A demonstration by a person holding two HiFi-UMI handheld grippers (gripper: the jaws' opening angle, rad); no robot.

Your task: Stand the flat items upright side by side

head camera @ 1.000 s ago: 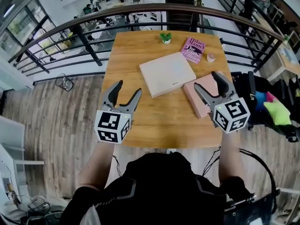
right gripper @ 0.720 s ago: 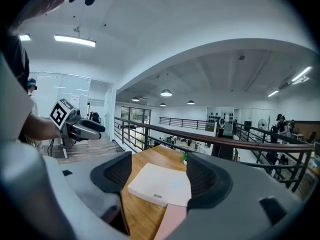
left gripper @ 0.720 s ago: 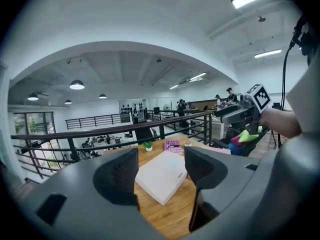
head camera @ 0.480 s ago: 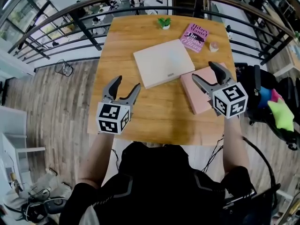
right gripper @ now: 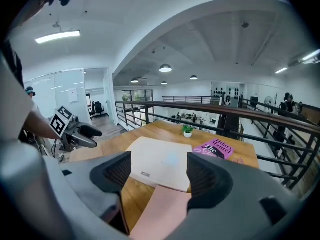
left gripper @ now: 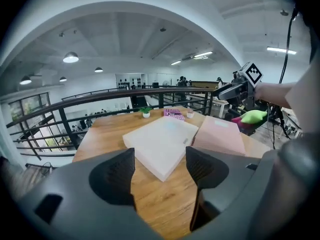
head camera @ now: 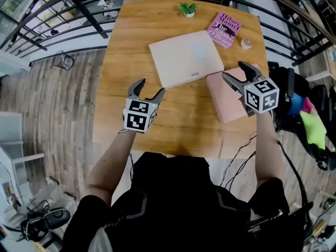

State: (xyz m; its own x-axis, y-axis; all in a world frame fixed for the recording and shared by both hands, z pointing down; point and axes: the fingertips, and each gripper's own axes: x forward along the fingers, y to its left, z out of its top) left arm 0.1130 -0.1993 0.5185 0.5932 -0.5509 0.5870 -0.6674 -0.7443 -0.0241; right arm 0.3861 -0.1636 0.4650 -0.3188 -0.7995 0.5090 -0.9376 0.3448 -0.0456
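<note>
Three flat items lie on the wooden table (head camera: 121,62): a large cream book (head camera: 186,58) in the middle, a pink one (head camera: 227,95) to its right, and a magenta paperback (head camera: 226,29) at the far right. My left gripper (head camera: 149,89) hovers over bare wood in front of the cream book (left gripper: 160,141); its jaws have just been opening wider, with nothing between them. My right gripper (head camera: 236,71) stands open above the pink book's (right gripper: 162,214) far end, not touching it. The left gripper (left gripper: 160,171) and right gripper (right gripper: 156,176) both point down at the table.
A small potted plant (head camera: 187,8) stands at the table's far edge, and a little pink object (head camera: 245,43) sits beside the magenta book. A metal railing (head camera: 79,7) runs behind the table. A black chair with bright cushions (head camera: 307,122) stands at the right.
Both grippers have sunk toward the table. The left one has moved in nearer the cream book, and the right one now hangs over the pink book. All three books lie as before.
</note>
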